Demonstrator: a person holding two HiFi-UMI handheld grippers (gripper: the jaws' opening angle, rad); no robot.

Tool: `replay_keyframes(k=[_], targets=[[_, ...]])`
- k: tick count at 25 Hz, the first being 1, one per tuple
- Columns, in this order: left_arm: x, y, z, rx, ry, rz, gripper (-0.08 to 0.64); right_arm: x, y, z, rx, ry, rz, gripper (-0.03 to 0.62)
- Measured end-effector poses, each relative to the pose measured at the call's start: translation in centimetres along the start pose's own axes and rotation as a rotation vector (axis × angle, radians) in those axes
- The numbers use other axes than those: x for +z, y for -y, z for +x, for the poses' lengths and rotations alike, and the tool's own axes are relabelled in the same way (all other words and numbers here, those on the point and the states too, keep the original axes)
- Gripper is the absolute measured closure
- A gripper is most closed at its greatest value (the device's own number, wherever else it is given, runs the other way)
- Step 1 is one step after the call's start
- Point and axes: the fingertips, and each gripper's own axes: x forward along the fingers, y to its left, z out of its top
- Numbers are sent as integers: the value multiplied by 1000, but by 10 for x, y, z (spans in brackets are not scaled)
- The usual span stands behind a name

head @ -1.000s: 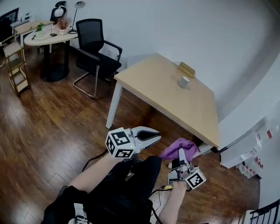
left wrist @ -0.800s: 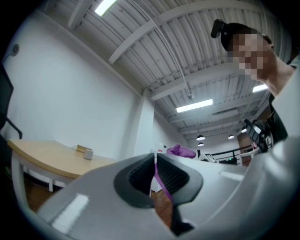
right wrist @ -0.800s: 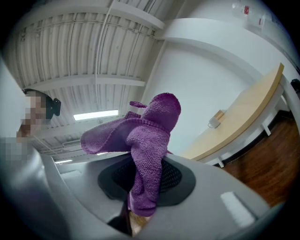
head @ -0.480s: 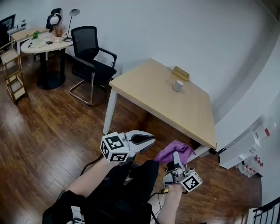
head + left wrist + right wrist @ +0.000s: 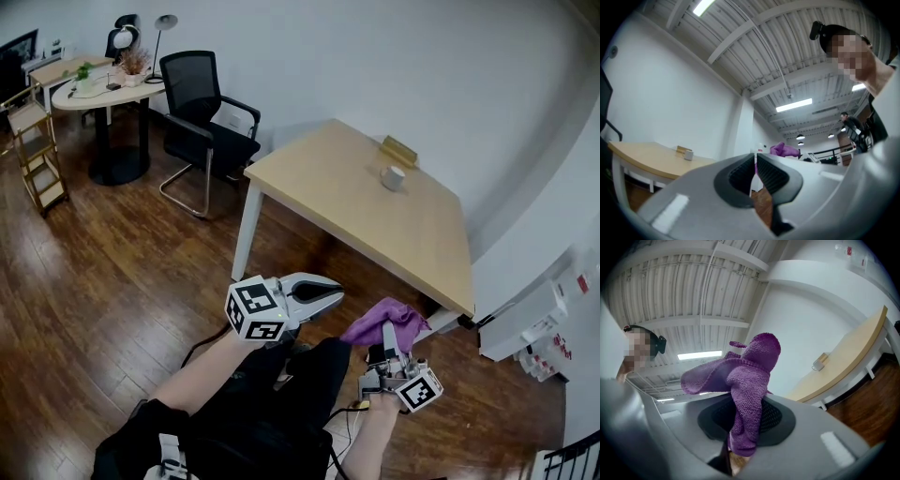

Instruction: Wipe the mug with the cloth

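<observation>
Two grippers: your left gripper [image 5: 336,297] closed, empty | your right gripper [image 5: 387,339] clamps purple cloth [image 5: 380,319] | mug [image 5: 394,177] far on table [image 5: 347,202]

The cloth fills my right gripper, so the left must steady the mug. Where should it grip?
Probably the mug by its rim, from above on the near side: it seems upright, and a block sits close behind. The handle is too small to see.
</observation>
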Motion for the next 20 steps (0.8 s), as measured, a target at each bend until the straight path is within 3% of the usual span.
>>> replay_keyframes(k=[4,10,20], targets=[[-2,0,-27,47,-21,-2,545,-21,-9,9,36,-10,20,508],[-6,-4,-7,11,-1,-1,545,-6,6,-1,-20,-3,-34,508],[-9,-3,-8,12,-11,-5,546,-11,-2,1,16,6,-16,508]])
